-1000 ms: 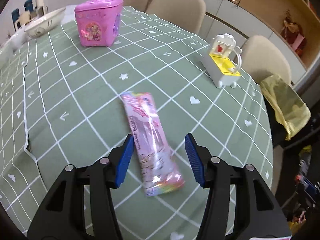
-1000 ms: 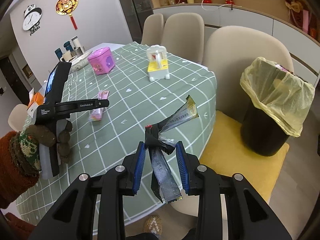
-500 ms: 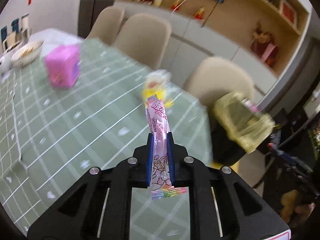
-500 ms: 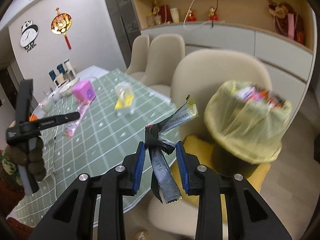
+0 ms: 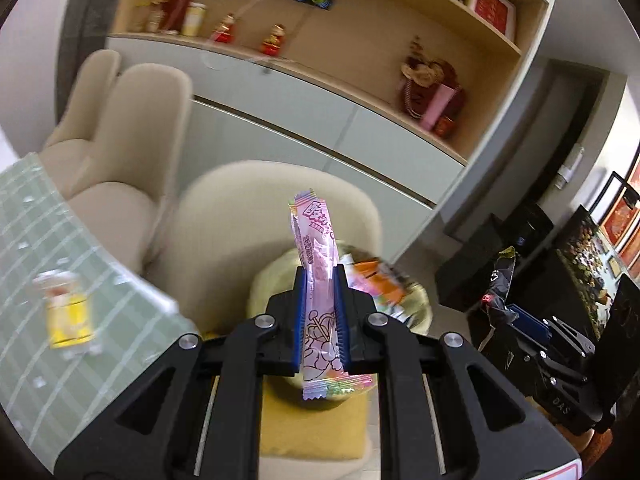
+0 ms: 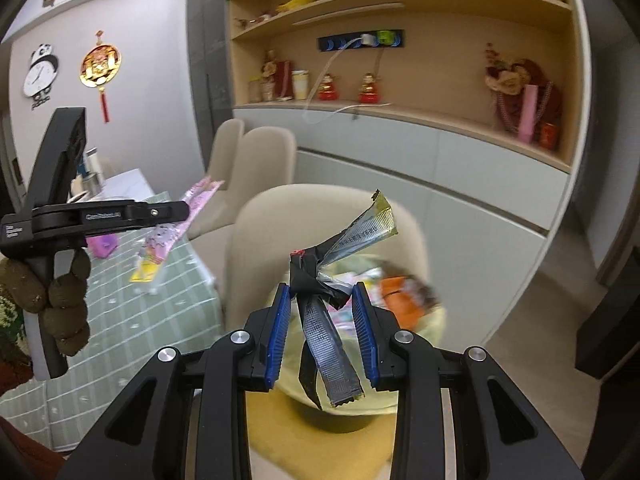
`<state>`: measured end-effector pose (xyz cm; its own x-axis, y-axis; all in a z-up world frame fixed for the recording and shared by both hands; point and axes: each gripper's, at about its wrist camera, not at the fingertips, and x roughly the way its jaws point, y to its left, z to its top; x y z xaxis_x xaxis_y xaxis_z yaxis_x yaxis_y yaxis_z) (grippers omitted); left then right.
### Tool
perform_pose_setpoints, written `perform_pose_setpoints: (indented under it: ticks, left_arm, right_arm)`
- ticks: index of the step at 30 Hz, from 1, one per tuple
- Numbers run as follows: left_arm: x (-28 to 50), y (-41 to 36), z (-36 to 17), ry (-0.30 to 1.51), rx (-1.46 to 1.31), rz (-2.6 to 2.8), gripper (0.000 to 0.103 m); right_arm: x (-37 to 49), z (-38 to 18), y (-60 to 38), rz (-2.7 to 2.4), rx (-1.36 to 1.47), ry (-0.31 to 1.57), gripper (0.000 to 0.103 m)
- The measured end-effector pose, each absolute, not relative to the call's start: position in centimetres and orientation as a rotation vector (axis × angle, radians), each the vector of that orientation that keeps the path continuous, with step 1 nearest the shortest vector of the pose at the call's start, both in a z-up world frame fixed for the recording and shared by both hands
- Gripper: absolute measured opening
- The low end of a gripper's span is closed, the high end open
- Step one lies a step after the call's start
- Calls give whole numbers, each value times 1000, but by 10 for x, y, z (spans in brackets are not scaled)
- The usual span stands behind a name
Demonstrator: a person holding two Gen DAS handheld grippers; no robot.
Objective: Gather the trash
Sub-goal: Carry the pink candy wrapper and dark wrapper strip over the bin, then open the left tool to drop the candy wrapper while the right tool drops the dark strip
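My left gripper (image 5: 320,316) is shut on a long pink snack wrapper (image 5: 316,252) that stands upright between its blue pads. It hangs above a bin lined with a yellow bag (image 5: 276,276) holding colourful trash. My right gripper (image 6: 320,320) is shut on a knotted black and silver wrapper (image 6: 320,320), also above the yellow-lined bin (image 6: 436,320). In the right wrist view the left gripper (image 6: 184,210) shows at left with the pink wrapper (image 6: 168,236). In the left wrist view the right gripper (image 5: 516,316) shows at right with the dark wrapper (image 5: 504,276).
The bin stands on a yellow chair seat (image 5: 312,432) with a beige back (image 5: 248,208). The table with a green checked cloth (image 5: 44,248) is to the left, carrying a yellow and white toy (image 5: 68,316). A cabinet and shelves (image 6: 400,140) run behind.
My left gripper closed on the pink wrapper on the table, lifted it and swung right over the bin. My right gripper carried its dark wrapper over the bin too.
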<state>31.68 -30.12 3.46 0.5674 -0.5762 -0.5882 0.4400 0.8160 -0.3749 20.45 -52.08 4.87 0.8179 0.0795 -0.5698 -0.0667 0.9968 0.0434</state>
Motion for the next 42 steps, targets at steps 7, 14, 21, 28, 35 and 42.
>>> perform_pose_setpoints:
  ticks: [7,14,21,28,35,42]
  left_arm:
    - [367,-390,0,842,-181,-641,13]
    - [397,-426,-47,981,-170,-635,22]
    - [387,-416,-46,968,-177,-606,39]
    - [347,-373,-28,930,-169,-504,45]
    - [306,-329,-22,905,-160,-405,49]
    - [288,-290,-11,859,-204,-292,49]
  right_arm:
    - [227,32,-587,27,81,626,31]
    - [250,18,-611,35,108,654,31]
    - [271,3,-607,77,117,687,31]
    - [304,-3,-587,183,141,706,31]
    - [359,-13,-535,350,132,778,31]
    - [398,-66,-516,371,21,1008,31]
